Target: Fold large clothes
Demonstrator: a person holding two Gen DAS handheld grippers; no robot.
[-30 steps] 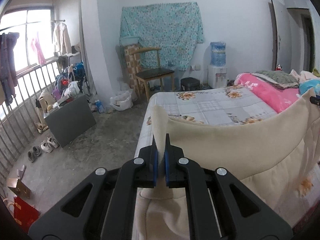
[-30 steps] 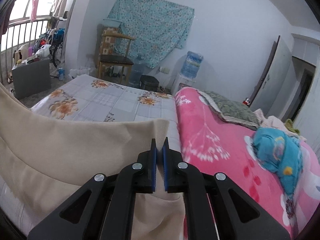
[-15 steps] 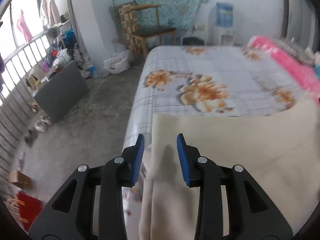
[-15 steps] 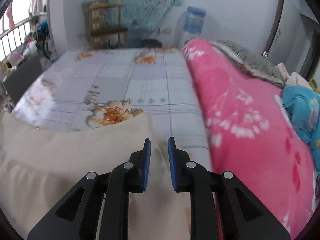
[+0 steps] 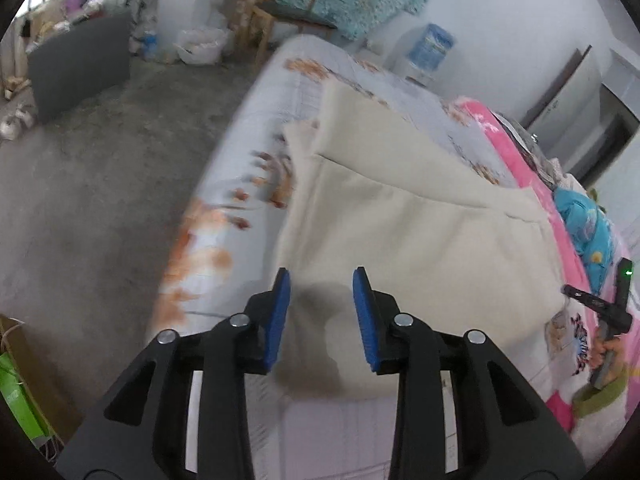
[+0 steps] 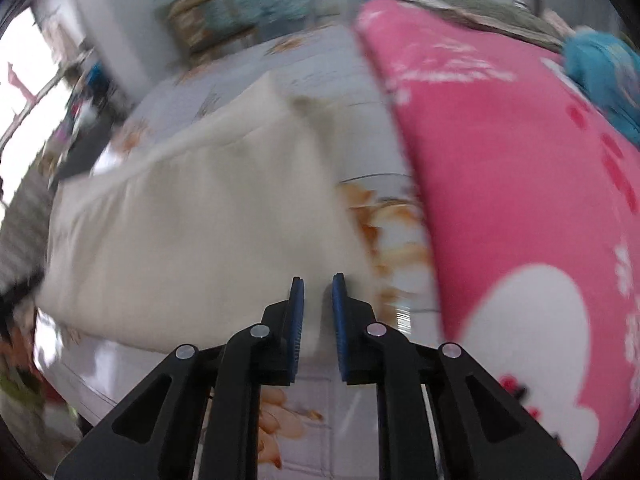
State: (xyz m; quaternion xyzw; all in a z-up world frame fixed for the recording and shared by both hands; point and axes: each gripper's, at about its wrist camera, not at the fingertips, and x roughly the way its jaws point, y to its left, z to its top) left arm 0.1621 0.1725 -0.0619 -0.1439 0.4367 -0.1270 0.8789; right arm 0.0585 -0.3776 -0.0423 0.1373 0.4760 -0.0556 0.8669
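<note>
Left wrist view. Item: cream garment (image 5: 420, 216), large, lying folded across the bed (image 5: 256, 100), filling the centre and right of the frame; one layer lapped over another, a seam running across the middle. My left gripper (image 5: 320, 312), bottom centre: jaws released, blue pads (image 5: 280, 320) apart, cloth lying under and between them but not pinched. Right gripper's body shows at the right edge. Grey floor at left, water dispenser (image 5: 434, 50) upper centre.

Right wrist view, blurred. Same cream garment (image 6: 192, 216), centre left, its near corner just ahead of my right gripper (image 6: 318, 308), bottom centre. Jaws parted narrowly, having just closed a little; nothing clamped that I can see. Pink blanket (image 6: 520, 200) fills the right half, beside the cloth's edge.

Step in hand, as I judge it: fold laid, corners let go. To do it well I would draw both grippers clear without snagging cloth, check the lapped edges line up, then take fresh corners at the near edge for the next fold, keeping off the pink blanket.
</note>
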